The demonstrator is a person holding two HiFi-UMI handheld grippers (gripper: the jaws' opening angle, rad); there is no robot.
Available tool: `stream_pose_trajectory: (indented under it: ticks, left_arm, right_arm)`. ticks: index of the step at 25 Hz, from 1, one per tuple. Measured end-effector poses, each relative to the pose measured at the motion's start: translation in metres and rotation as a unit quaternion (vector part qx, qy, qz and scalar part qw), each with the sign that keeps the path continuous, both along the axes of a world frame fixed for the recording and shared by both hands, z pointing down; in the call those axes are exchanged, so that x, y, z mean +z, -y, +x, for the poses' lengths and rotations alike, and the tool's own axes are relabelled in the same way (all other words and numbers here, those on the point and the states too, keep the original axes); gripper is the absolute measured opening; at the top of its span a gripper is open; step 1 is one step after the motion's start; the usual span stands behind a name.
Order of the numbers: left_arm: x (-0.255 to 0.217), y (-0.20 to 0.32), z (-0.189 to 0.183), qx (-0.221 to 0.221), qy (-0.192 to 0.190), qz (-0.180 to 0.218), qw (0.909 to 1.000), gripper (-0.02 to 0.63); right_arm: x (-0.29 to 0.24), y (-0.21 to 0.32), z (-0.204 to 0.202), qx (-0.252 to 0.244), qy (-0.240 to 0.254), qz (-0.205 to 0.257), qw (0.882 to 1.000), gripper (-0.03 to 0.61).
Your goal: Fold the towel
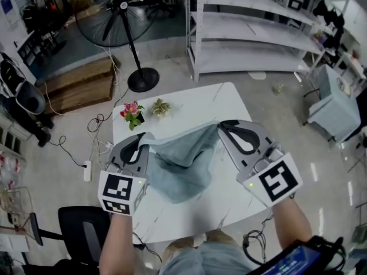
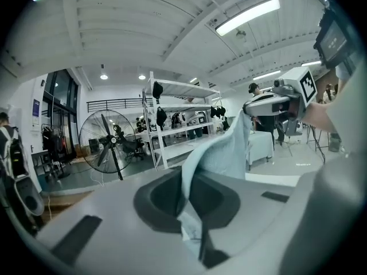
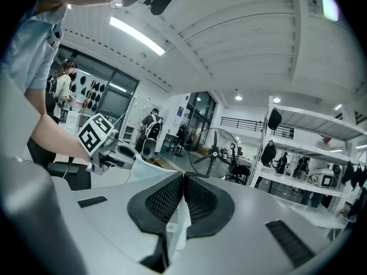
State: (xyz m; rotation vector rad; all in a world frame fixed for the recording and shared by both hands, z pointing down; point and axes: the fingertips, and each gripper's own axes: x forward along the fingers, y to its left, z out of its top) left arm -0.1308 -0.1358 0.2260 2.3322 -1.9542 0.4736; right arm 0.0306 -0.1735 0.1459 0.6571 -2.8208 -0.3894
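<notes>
Both the left tongs (image 1: 142, 139) and right tongs (image 1: 225, 126) were pinching corners of the towel (image 1: 184, 168), which sagged between them over the worktop (image 1: 229, 105) (thin bites, both). A sharp tug apart could have pulled a corner free, dropping the towel crooked.

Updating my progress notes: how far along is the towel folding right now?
Done: the left tool and right tool are each shut on the towel at its upper edge. In hand: it hangs between them, raised over the table. Left: no fold shows yet; it likely needs laying over itself and releasing.
</notes>
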Motion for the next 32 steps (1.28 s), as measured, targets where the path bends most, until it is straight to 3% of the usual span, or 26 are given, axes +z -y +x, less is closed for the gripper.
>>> stream_pose_trajectory:
  ticks: [9,17,21,32]
  left_arm:
    - [-0.057,0.004,0.018,-0.012,-0.037,0.039,0.9985,0.014]
    - [-0.104,0.000,0.028,-0.032,-0.058,0.072,0.9952,0.014]
    - [-0.119,0.001,0.050,-0.046,-0.056,0.096,0.9927,0.014]
    - [-0.172,-0.032,0.064,-0.080,-0.043,0.133,0.9870,0.014]
  right_arm:
    - [-0.033,0.004,0.010,0.020,0.063,-0.005,0.998,0.025]
    - [-0.052,-0.004,0.011,0.015,0.089,-0.006,0.996,0.023]
    - [-0.059,0.001,0.031,0.013,0.111,-0.006,0.994,0.023]
    - [-0.109,-0.026,0.031,-0.022,0.146,0.005,0.989,0.023]
